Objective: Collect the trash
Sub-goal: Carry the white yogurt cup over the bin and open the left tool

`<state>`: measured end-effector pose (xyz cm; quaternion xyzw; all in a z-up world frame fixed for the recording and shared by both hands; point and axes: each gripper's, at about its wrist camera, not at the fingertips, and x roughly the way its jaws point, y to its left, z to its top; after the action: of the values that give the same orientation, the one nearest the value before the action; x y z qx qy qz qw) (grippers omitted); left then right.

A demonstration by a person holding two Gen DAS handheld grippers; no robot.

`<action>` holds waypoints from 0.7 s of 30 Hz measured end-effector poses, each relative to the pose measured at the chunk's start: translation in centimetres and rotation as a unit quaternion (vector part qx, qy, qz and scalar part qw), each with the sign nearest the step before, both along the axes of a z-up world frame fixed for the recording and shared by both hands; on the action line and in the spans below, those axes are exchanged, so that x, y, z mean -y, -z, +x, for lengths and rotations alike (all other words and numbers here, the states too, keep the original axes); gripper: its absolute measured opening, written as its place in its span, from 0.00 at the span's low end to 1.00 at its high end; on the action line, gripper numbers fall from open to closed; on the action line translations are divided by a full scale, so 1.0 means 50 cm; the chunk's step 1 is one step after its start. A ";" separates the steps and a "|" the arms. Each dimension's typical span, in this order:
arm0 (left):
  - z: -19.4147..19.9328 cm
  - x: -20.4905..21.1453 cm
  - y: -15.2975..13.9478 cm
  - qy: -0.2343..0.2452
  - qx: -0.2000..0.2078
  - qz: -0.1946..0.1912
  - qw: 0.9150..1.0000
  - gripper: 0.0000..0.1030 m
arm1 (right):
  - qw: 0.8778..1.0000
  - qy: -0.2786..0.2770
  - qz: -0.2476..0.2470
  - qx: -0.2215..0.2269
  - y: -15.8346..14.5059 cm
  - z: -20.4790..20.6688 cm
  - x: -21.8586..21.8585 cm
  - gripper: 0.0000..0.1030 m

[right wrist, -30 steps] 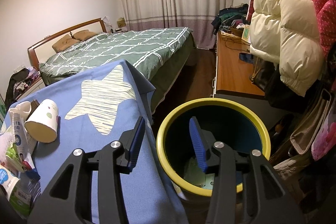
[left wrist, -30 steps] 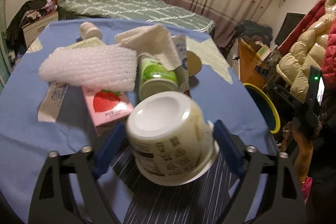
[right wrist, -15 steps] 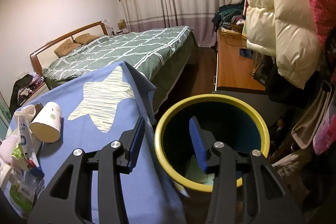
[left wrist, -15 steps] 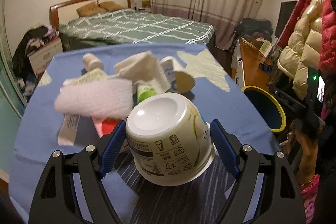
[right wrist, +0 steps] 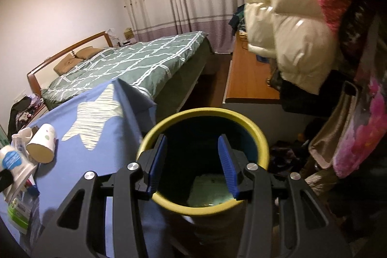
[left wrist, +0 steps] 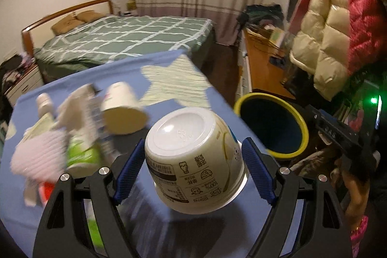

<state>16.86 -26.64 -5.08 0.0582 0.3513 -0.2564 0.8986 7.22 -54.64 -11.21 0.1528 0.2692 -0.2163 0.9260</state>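
Note:
My left gripper (left wrist: 193,168) is shut on a white yogurt cup (left wrist: 193,161), held upside down and tilted above the blue table (left wrist: 169,229). The yellow-rimmed trash bin (left wrist: 273,125) stands to its right, beyond the table edge. A heap of trash lies at the left: a paper cup (left wrist: 123,110), a green-labelled cup (left wrist: 82,156), white foam wrap (left wrist: 38,154) and tissue, all blurred. My right gripper (right wrist: 191,163) is open and empty, over the bin's mouth (right wrist: 205,117). Some pale trash (right wrist: 208,192) lies at the bin's bottom.
A bed with a green checked cover (left wrist: 125,40) stands behind the table. A wooden desk (right wrist: 244,79) and hanging puffy jackets (right wrist: 285,28) are at the right. The paper cup (right wrist: 41,144) and cartons (right wrist: 17,190) show at the left in the right wrist view.
My left gripper has lifted the yogurt cup off the table and swung right, toward the bin. My right gripper has shifted right, from over the bin's left rim to over its mouth.

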 end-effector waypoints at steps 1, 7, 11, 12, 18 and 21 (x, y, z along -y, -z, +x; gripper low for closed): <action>0.006 0.025 0.001 0.009 0.000 0.002 1.000 0.78 | 1.000 0.003 0.002 -0.001 0.002 -0.008 0.011 0.41; 0.036 0.176 0.018 0.062 -0.014 0.012 0.998 0.78 | 1.000 0.029 0.003 -0.010 0.016 -0.046 0.060 0.41; 0.057 0.268 0.041 0.090 -0.020 0.027 0.995 0.78 | 0.998 0.053 0.003 -0.018 0.029 -0.071 0.095 0.41; 0.065 0.292 0.049 0.096 -0.026 0.030 0.995 0.78 | 0.998 0.057 0.004 -0.019 0.033 -0.075 0.103 0.41; 0.096 0.402 0.093 0.111 -0.039 0.050 0.992 0.78 | 0.996 0.085 0.016 -0.026 0.052 -0.107 0.147 0.41; 0.105 0.444 0.111 0.113 -0.033 0.062 0.991 0.79 | 0.995 0.093 0.020 -0.028 0.058 -0.120 0.159 0.41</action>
<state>22.09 -48.83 -10.62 0.1444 0.3872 -0.3361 0.8463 1.20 -62.59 -14.14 0.1892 0.2839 -0.3001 0.8908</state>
